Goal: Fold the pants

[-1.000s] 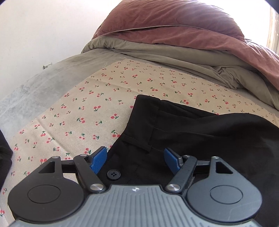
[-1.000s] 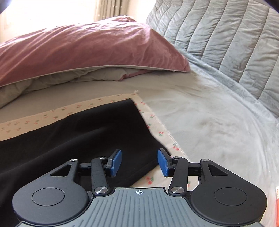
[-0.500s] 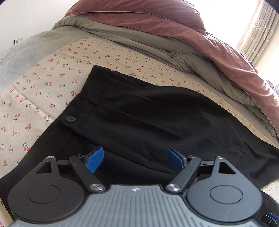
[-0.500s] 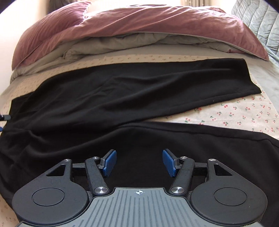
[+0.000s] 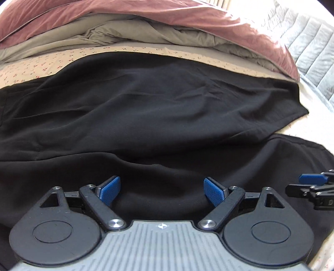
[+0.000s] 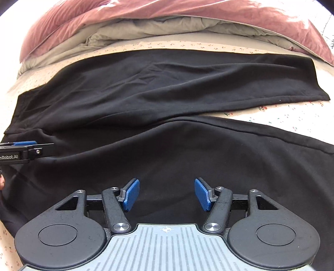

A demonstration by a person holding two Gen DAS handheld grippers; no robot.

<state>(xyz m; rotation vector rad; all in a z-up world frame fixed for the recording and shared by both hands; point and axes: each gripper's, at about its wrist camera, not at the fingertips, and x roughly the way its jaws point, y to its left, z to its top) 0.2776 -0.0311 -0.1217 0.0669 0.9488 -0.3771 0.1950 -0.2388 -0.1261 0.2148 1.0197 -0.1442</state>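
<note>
Black pants [image 6: 167, 87] lie flat on the bed [image 6: 292, 118], long axis left–right, leg hems pointing right. Left gripper [image 5: 161, 190] fingers are opening wide, holding nothing; right gripper [image 6: 166, 192] fingers stand half apart, holding nothing.

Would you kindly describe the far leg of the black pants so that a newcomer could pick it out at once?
Start at the heaped pink duvet along the far side of the bed, then come down to the cherry-print sheet. The black pants lie spread on it. The far leg is the black panel nearest the duvet; unlike the near leg under both claws, its hem ends in a squared corner.
</note>
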